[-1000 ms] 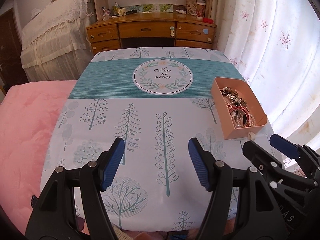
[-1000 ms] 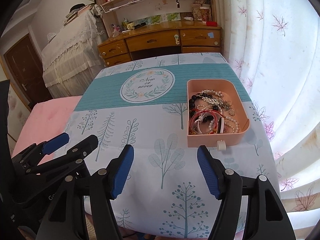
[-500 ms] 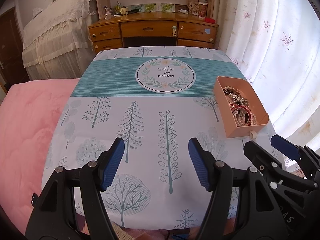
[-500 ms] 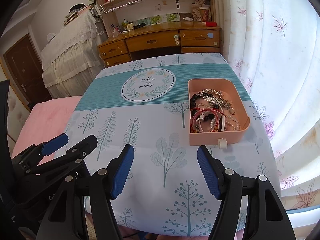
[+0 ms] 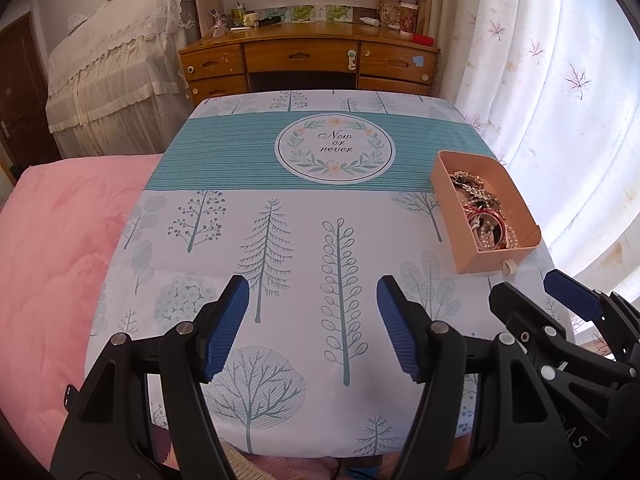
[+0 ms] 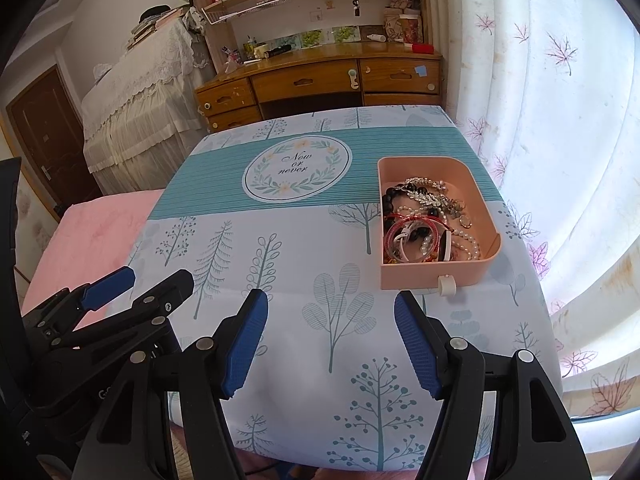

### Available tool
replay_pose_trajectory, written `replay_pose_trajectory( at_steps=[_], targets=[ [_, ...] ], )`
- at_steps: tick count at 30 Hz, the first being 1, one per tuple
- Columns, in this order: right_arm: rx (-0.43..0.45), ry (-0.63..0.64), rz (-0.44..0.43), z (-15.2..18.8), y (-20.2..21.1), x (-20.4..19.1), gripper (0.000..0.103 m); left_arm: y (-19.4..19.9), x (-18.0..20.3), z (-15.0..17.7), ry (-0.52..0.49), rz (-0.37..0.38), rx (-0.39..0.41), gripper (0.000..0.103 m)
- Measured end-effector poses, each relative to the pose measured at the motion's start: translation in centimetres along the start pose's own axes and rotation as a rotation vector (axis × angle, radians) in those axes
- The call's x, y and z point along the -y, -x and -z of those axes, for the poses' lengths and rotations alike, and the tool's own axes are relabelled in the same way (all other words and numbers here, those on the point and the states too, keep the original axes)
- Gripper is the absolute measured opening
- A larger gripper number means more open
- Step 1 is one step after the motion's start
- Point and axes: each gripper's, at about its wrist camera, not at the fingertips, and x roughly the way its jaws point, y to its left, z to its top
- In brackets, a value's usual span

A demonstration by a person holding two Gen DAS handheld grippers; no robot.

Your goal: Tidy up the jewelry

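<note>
Jewelry [image 6: 424,220], tangled beads, pearls and red bangles, lay heaped in the peach plastic drawer-tray [image 6: 480,200] at the desk's [image 6: 320,240] right edge. My left hand-held gripper [image 5: 312,330] and right hand-held gripper [image 6: 330,344], both spread and empty, had drawn slightly back; nothing else shifted.

jewelry [image 6: 424,220] in tray [image 6: 486,204], table's [image 6: 304,272] right

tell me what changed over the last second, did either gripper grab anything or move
Nothing was taken hold of or let go. Both views shift only slightly, as if the grippers eased back a little from the table. The left gripper and right gripper stay open and empty above the tablecloth. The pink tray with its tangle of jewelry sits where it was, untouched.
</note>
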Motion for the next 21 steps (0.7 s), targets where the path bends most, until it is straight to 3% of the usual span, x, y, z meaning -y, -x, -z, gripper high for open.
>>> replay_pose_trajectory(
  at_steps=[21],
  targets=[
    [-0.015,0.012,0.008,0.0,-0.8,-0.6,0.067,-0.7,-1.2,0.2,0.018,0.004,-0.02,0.064]
  ],
)
